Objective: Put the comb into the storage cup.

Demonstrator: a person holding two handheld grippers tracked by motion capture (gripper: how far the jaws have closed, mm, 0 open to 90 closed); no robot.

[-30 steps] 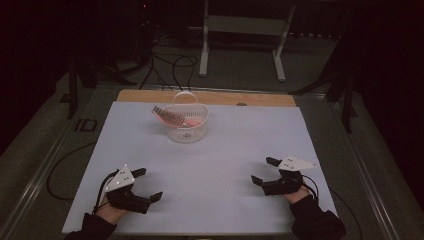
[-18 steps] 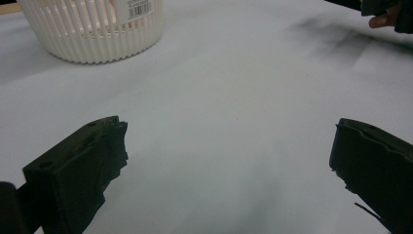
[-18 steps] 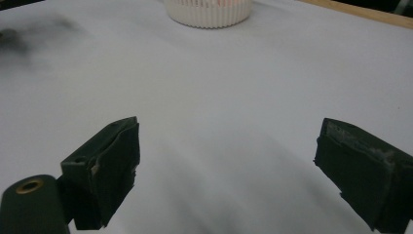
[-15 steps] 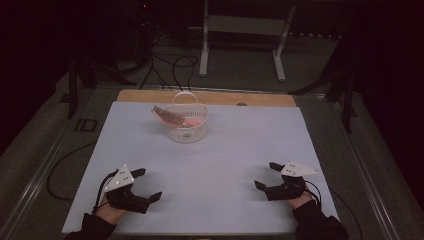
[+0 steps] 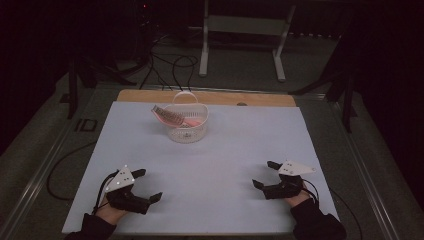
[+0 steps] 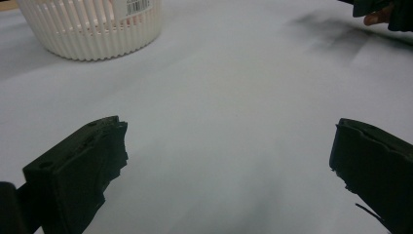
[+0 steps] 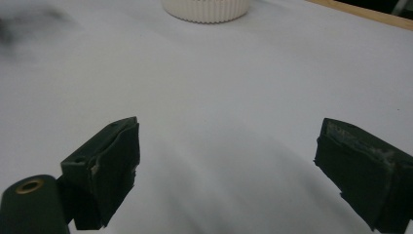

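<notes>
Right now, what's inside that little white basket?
The white slotted basket holds a comb-like toothed thing sticking out over its left rim, and something pink. Whatever lies lower is hidden by the wall.

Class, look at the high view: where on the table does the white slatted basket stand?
The white slatted basket stands at the far middle of the white table cover, near the wooden edge strip, far from both tongs.

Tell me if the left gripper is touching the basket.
Apart. The high view shows the left gripper near the table's front edge, with bare white table between it and the basket far back. The left gripper view shows its open jaws short of the basket.
</notes>
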